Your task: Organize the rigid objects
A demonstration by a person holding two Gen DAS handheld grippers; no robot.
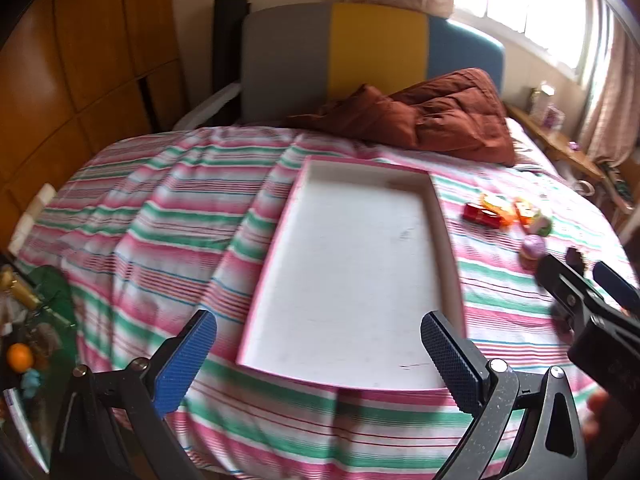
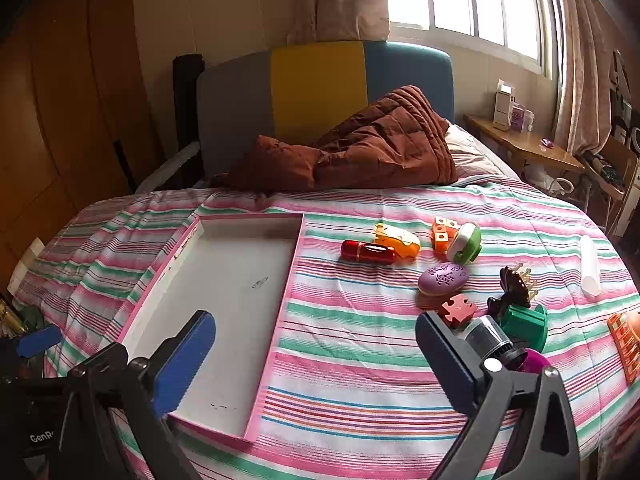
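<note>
Left gripper (image 1: 318, 354) jaws wide, level over tray (image 1: 440, 216)

You can read only one piece of lettering: white characters "GenR", cut off at the edge, on the black plastic body of the left gripper (image 2: 38, 346) at the lower left of your right wrist view. Print on the distant white boxes (image 2: 503, 106) is too small to read.
</note>
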